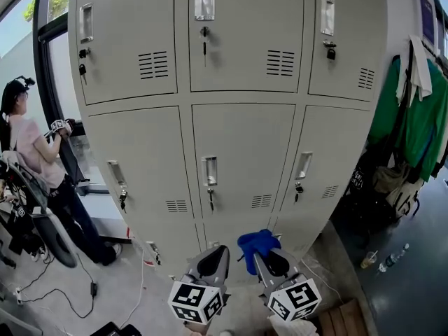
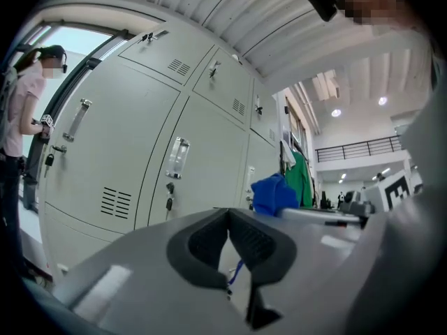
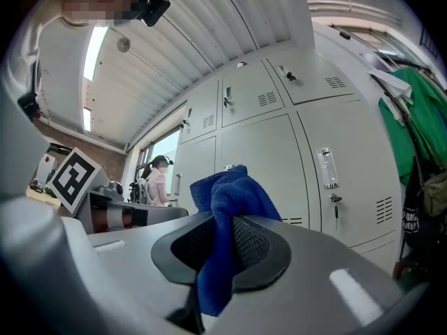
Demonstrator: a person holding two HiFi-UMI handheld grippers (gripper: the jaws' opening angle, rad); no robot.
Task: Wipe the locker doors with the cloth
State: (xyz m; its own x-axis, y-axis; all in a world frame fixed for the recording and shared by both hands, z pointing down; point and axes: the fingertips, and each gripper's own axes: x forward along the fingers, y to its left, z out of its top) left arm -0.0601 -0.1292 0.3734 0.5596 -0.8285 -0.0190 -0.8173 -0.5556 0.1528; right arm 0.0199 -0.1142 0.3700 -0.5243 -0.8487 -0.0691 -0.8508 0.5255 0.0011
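Grey metal lockers [image 1: 241,152] fill the head view, with handles and keys on each door. My right gripper [image 1: 269,257] is shut on a blue cloth [image 1: 256,243], which bunches above its tip; in the right gripper view the blue cloth [image 3: 227,208] is pinched between the black pads. My left gripper [image 1: 217,259] sits just left of it, jaws closed together with nothing held. The left gripper view shows its pads [image 2: 209,239] meeting and the cloth [image 2: 274,194] off to the right. Both grippers hover low before the bottom row of locker doors, a short way off.
A person in a pink top [image 1: 35,152] stands at the left by a window, holding other grippers. Green and white clothes [image 1: 413,110] hang at the right. Bottles [image 1: 392,257] and a cup stand on the dark floor at right. Cables [image 1: 63,285] trail on the floor at left.
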